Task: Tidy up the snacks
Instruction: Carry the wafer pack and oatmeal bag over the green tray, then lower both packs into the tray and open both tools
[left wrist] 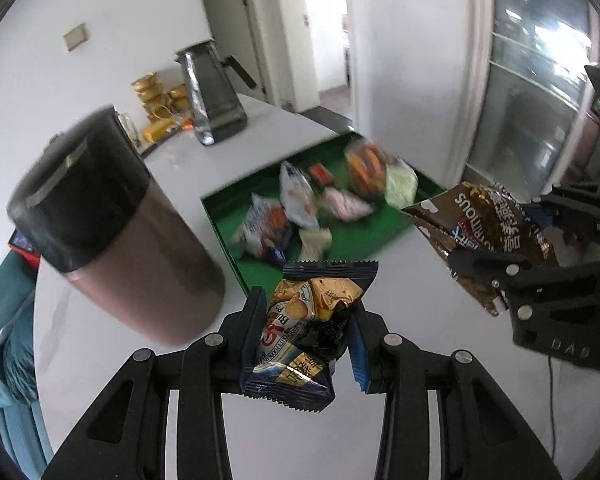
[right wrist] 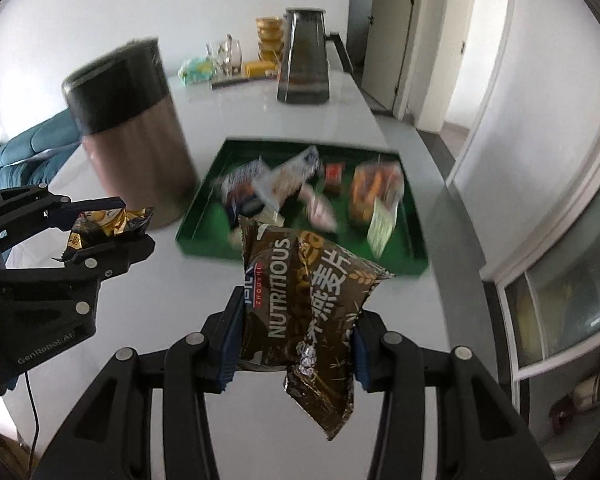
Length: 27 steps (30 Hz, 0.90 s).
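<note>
Now both grippers carry a snack above the white table (right wrist: 400, 136). The left gripper (left wrist: 306, 332) is clenched on a dark blue and gold biscuit packet (left wrist: 312, 320), squeezed between its blue-padded fingers and held just short of the near edge of the green tray (left wrist: 224, 236). From the right wrist camera the same gripper shows at the left side, its jaws pinching the crumpled gold wrapper beside the trash can.

The right gripper (right wrist: 296, 344) grips a brown oatmeal packet (right wrist: 312, 304) printed with "NUTRITIOUS", the bag standing up between the fingers and its lower end hanging below them. It hovers in front of the tray, over the table.

Several snack packets (right wrist: 268, 184) lie loose inside the green tray, among them an orange packet (right wrist: 374, 188) and a pale green packet (left wrist: 400, 184), all blurred. A copper-coloured trash can (right wrist: 136, 140) with a black lid stands just beside the tray's left side. Further back on the table stand a dark pitcher (right wrist: 306, 56) and a stack of gold containers (right wrist: 269, 38).
</note>
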Each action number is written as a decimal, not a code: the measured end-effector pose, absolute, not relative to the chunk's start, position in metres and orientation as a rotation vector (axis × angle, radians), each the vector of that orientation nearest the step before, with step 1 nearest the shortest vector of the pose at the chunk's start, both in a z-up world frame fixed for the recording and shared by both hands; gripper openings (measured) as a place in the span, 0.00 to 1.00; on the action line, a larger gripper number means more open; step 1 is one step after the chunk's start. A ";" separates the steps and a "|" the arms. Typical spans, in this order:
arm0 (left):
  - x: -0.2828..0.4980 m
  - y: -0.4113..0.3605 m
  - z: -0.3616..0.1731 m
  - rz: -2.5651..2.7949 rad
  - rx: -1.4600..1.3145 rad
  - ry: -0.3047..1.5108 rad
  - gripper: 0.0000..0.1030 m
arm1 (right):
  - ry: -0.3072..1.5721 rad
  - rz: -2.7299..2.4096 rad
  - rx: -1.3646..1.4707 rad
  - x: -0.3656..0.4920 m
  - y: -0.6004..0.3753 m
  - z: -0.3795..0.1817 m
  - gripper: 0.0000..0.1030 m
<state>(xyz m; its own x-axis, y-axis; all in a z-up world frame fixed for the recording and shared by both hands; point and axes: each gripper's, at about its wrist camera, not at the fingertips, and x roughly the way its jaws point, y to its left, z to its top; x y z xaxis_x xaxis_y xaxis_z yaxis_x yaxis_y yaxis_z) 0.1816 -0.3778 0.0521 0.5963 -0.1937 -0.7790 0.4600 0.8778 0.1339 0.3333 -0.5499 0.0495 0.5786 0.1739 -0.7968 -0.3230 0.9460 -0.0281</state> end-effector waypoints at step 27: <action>0.392 -0.402 -0.016 -0.049 0.202 0.925 0.34 | 0.930 0.369 -0.228 0.554 -0.527 -0.020 0.00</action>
<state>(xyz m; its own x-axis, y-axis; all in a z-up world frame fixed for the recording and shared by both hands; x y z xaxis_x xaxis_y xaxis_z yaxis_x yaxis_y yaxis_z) 0.3923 -0.4023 -0.0164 0.6020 0.0449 -0.7972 0.1287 0.9799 0.1524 0.5540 -0.5271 -0.0202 0.5416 0.2105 -0.8139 -0.4044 0.9140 -0.0327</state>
